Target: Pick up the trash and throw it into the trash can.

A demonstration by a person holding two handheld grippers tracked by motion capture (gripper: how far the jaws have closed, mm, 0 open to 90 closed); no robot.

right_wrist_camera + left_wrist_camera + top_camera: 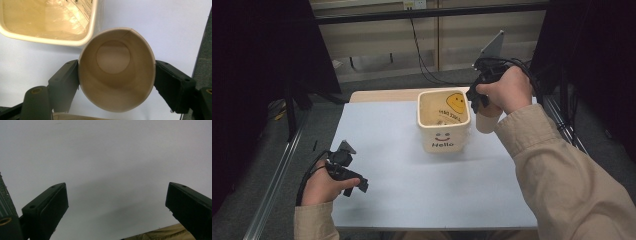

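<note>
So the right gripper [116,82] is pinching a plain beige paper cup [116,68] by its sides near the rim, holding it up in the air just beside the cream square plastic bin with the yellow smiley and "Hello" print [443,122], near the far right corner of the pale blue tabletop [412,185]. That cup looks super light and thin-walled; you can see the rim squashed oval already, so I'd guess squeeze harder and it crumples, grip lower where it's stiffer. The left gripper [117,215] sits spread wide with nothing in it near the front left edge. The bin's clear liner hides whatever's at the bottom, and the person's hand covers most of the cup from above.
</note>
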